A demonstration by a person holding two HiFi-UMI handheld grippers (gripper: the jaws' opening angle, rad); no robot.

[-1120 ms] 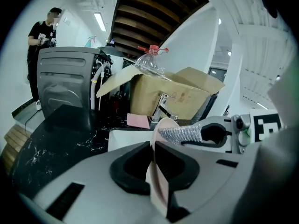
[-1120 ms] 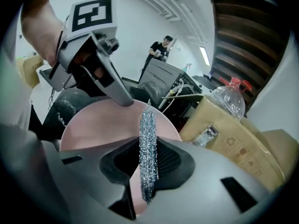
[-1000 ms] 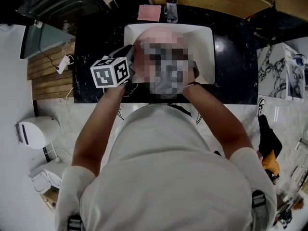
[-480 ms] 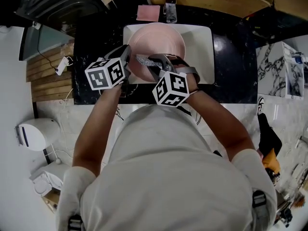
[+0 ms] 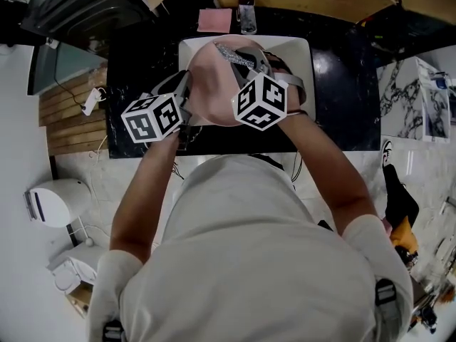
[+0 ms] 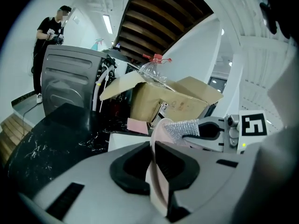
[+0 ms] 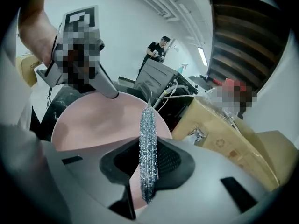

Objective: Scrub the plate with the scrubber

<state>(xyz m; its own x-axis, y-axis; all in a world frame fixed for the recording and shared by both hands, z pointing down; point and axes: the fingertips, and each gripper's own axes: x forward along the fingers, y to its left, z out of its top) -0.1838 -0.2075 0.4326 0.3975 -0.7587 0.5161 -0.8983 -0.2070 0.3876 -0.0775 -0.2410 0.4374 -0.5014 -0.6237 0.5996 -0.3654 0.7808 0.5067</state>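
While we hold pink plate (image 5: 210, 84) tilted over white sink (image 5: 303, 55), head view: right gripper (image 5: 241, 57) has run steel scrubber (image 5: 228, 50) from plate's middle up to far rim in last half second; left gripper (image 5: 185, 92) barely shifted.

Left gripper view: our jaws narrow, pinching plate rim edge-on.

Right gripper view: jaws clamped on scrubber, mesh looks laid against plate face.

We reckon one stroke done, more passes needed.

The plate (image 6: 158, 183) between the left jaws is pale pink; the scrubber (image 7: 148, 143) between the right jaws is glittery silver mesh.
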